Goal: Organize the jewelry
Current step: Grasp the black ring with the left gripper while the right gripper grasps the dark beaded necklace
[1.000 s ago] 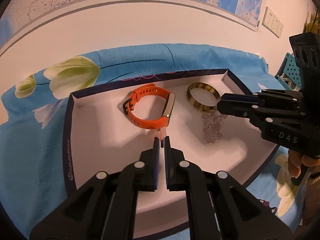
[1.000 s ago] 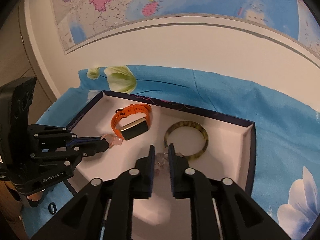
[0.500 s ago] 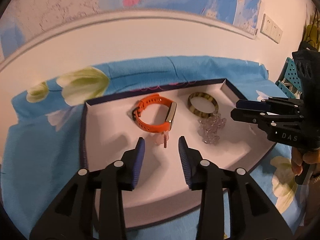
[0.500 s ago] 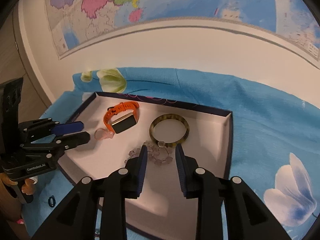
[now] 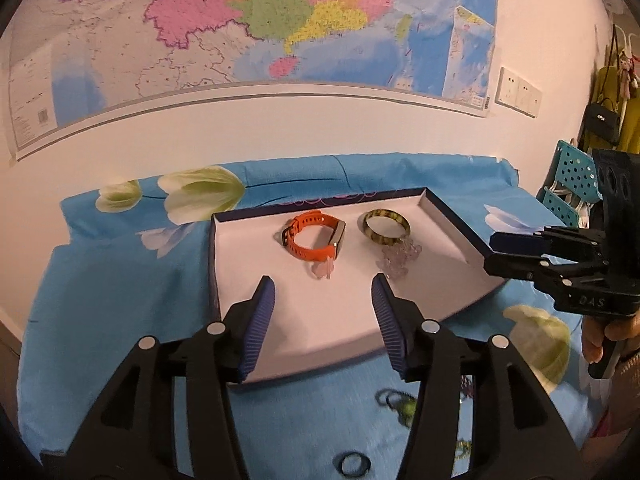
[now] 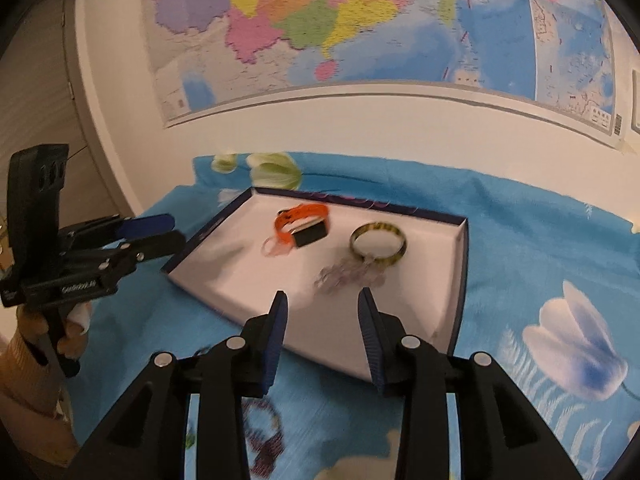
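A shallow white tray [image 5: 280,320] with a dark rim lies on a blue flowered cloth. In it lie an orange watch [image 5: 314,236], a small pink piece [image 5: 322,270], a yellow-green bangle [image 5: 386,226] and a clear bead bracelet [image 5: 398,260]. My left gripper [image 5: 322,296] is open and empty, above the tray's near edge. My right gripper [image 6: 322,312] is open and empty, above the tray's [image 6: 440,312] near side, short of the bead bracelet [image 6: 348,274]. The watch [image 6: 302,224] and bangle [image 6: 378,242] lie beyond.
On the cloth near me lie a dark ring [image 5: 352,464], a green-beaded piece [image 5: 400,404] and a dark bead bracelet [image 6: 262,428]. A wall with a map [image 5: 280,20] stands behind the table. A teal perforated chair [image 5: 568,184] is at the right.
Both grippers have opened, released the pink piece and the bead bracelet into the tray, and pulled back up and toward me.
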`<state>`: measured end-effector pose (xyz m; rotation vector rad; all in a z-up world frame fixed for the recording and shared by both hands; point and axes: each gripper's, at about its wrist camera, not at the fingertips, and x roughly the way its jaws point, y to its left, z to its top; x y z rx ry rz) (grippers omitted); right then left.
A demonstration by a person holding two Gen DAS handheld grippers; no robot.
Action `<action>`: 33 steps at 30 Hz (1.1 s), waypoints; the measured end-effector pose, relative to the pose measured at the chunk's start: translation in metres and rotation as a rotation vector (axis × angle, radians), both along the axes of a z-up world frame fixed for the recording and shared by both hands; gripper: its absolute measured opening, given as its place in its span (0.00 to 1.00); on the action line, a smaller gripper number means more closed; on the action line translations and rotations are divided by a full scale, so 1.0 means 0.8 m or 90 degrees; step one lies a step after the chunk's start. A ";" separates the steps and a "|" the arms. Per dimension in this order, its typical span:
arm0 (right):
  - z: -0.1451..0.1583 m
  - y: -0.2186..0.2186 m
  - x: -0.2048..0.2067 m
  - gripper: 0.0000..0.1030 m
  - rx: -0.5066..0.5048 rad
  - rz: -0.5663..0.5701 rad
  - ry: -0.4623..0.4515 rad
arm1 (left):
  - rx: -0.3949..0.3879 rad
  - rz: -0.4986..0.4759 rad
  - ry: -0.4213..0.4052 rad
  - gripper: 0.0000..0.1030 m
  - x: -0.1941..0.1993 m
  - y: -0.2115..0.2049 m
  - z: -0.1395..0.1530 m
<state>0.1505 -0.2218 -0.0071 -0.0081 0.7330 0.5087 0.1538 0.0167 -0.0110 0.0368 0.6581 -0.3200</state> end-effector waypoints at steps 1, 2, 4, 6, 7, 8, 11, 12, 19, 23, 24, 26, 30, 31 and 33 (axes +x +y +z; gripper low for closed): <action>-0.002 0.002 -0.007 0.33 -0.005 0.005 0.001 | 0.000 0.000 -0.001 0.49 -0.006 0.001 -0.001; -0.005 0.004 -0.014 0.33 -0.009 0.009 0.001 | 0.000 0.003 -0.002 0.49 -0.011 0.003 -0.004; -0.013 0.008 -0.027 0.33 -0.017 0.015 0.009 | -0.001 0.005 -0.001 0.49 -0.019 0.005 -0.008; -0.022 0.012 -0.039 0.33 -0.028 0.026 0.020 | -0.005 0.002 0.009 0.49 -0.028 0.008 -0.016; -0.026 0.014 -0.044 0.34 -0.036 0.027 0.022 | -0.005 0.000 0.015 0.49 -0.032 0.009 -0.020; -0.030 0.014 -0.048 0.36 -0.040 0.030 0.027 | -0.003 -0.003 0.022 0.49 -0.037 0.010 -0.025; -0.042 0.014 -0.061 0.39 -0.036 0.036 0.050 | -0.004 -0.006 0.044 0.50 -0.050 0.015 -0.041; -0.046 0.014 -0.062 0.39 -0.038 0.038 0.057 | -0.004 -0.006 0.049 0.50 -0.052 0.016 -0.044; -0.063 0.024 -0.077 0.39 -0.051 0.047 0.078 | -0.003 -0.010 0.076 0.52 -0.078 0.020 -0.064; -0.069 0.031 -0.080 0.39 -0.060 0.049 0.081 | 0.006 -0.014 0.085 0.52 -0.089 0.018 -0.072; -0.070 0.033 -0.080 0.39 -0.064 0.048 0.081 | 0.007 -0.019 0.090 0.52 -0.091 0.017 -0.074; -0.073 0.037 -0.079 0.39 -0.072 0.048 0.084 | 0.009 -0.025 0.094 0.52 -0.095 0.016 -0.076; -0.077 0.044 -0.079 0.39 -0.094 0.048 0.081 | 0.024 -0.036 0.099 0.52 -0.101 0.010 -0.080; -0.077 0.046 -0.079 0.38 -0.098 0.047 0.080 | 0.027 -0.036 0.102 0.52 -0.102 0.009 -0.082; -0.077 0.047 -0.080 0.34 -0.111 0.044 0.075 | 0.028 -0.038 0.108 0.52 -0.101 0.007 -0.085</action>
